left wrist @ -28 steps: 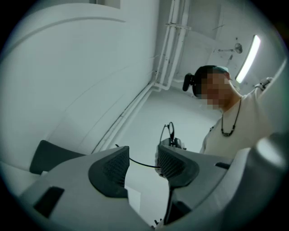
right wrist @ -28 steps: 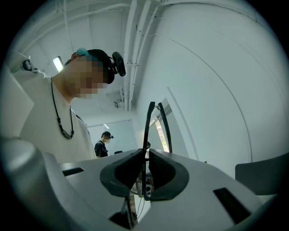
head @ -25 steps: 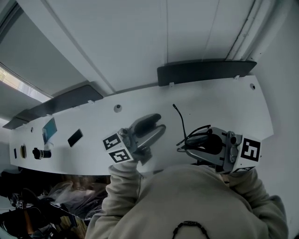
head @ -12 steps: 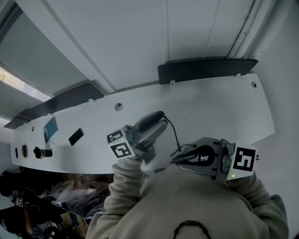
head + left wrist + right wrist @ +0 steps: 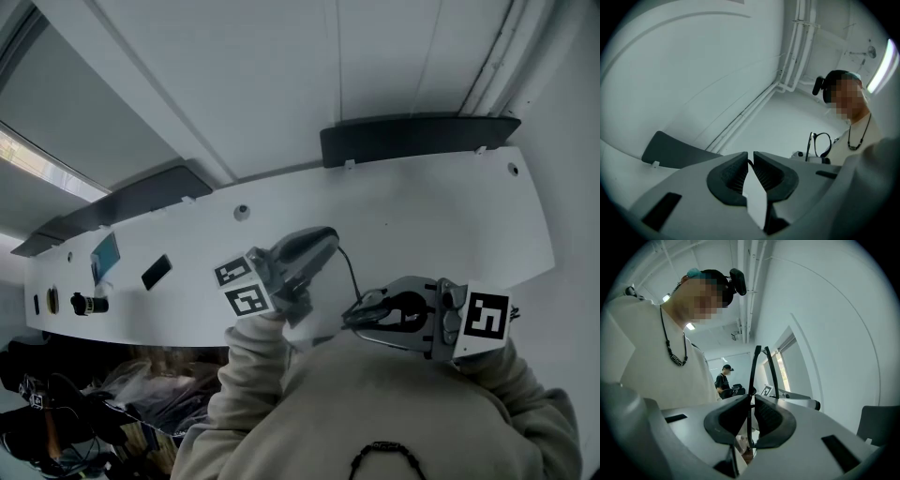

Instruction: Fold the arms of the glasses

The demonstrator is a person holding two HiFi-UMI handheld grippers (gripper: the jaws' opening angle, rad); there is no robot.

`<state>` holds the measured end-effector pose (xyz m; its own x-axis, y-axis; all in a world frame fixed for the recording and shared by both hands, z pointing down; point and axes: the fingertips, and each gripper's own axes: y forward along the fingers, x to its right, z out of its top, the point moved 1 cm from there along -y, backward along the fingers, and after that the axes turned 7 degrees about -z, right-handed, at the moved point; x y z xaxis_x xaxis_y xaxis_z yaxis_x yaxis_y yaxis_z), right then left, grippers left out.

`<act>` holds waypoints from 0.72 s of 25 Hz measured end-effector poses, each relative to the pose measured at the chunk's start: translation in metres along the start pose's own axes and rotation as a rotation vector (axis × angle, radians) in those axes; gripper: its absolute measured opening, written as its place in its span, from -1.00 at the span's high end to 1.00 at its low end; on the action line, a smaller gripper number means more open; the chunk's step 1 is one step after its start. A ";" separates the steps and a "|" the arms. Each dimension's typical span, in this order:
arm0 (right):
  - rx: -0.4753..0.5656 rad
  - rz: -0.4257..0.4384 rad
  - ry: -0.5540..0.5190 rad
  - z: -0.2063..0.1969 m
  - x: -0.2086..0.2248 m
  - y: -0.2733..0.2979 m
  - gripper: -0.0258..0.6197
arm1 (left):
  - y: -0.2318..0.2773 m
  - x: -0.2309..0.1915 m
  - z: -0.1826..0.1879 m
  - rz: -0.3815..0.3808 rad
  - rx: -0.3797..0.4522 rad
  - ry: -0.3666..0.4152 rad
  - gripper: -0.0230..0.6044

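Note:
Black-framed glasses hang above the white table, near its front edge. My right gripper is shut on their frame, and the black rim runs upright between its pads. One thin arm of the glasses reaches out and up to my left gripper. That gripper's jaws are closing, and the arm's tip is pinched between their pads. From the left gripper view a lens of the glasses shows ahead, to the right.
The white table carries a black phone, a blue card and a small black device at its left end. Dark panels stand behind it. A person stands far off in the right gripper view.
The right gripper carried the glasses left, toward the left gripper. The left gripper's jaws, wide apart before, have come together on the tip of the glasses' arm.

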<state>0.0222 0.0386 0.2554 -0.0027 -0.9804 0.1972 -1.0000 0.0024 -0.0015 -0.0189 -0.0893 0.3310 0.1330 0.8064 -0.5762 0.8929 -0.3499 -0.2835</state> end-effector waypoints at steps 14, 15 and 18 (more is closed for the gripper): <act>-0.060 0.045 0.138 -0.014 0.003 0.006 0.74 | 0.004 0.043 0.024 -0.134 -0.060 0.128 0.84; -0.060 0.049 0.144 -0.013 0.003 0.006 0.73 | 0.004 0.046 0.026 -0.146 -0.067 0.137 0.84; -0.072 0.041 0.156 -0.017 0.006 0.004 0.73 | 0.006 0.054 0.031 -0.170 -0.078 0.165 0.84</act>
<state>0.0179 0.0357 0.2729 -0.0384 -0.9365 0.3486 -0.9965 0.0619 0.0564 -0.0199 -0.0624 0.2739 0.0413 0.9197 -0.3904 0.9379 -0.1703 -0.3021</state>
